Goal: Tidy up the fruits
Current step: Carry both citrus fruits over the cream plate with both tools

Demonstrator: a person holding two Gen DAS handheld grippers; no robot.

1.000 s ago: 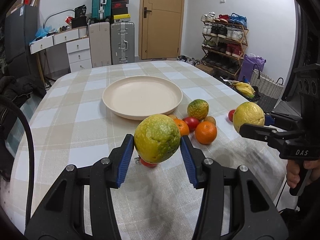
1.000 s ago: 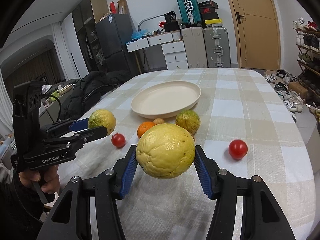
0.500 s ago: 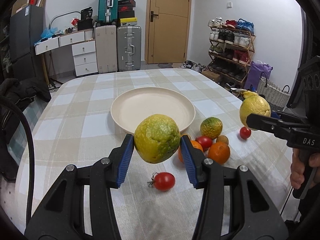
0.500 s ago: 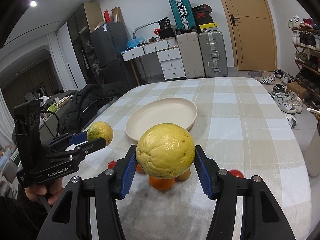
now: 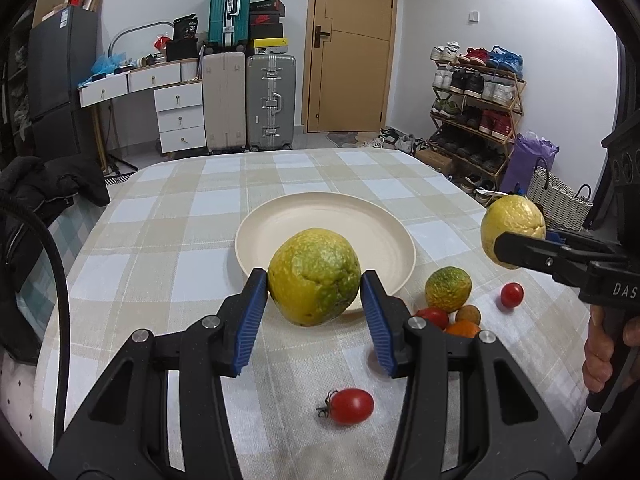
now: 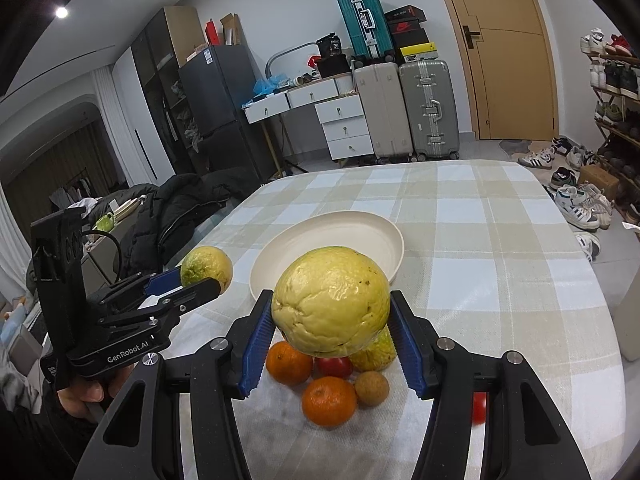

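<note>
Both tongs are clamping, airborne: left gripper (image 5: 314, 294) gripping a green-yellow citrus (image 5: 314, 276), right gripper (image 6: 331, 322) a pale yellow citrus (image 6: 331, 308). Only the right view is showing the longan (image 6: 372, 388) whole. Since earlier, both are hovering nearer the plate (image 5: 384, 220).

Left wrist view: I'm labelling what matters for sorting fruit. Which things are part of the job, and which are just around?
Job:
green-yellow citrus in left hand-held gripper
yellow citrus in right hand-held gripper
plate
oranges
tomatoes

Around:
suitcases
shoe rack
drawers
</note>
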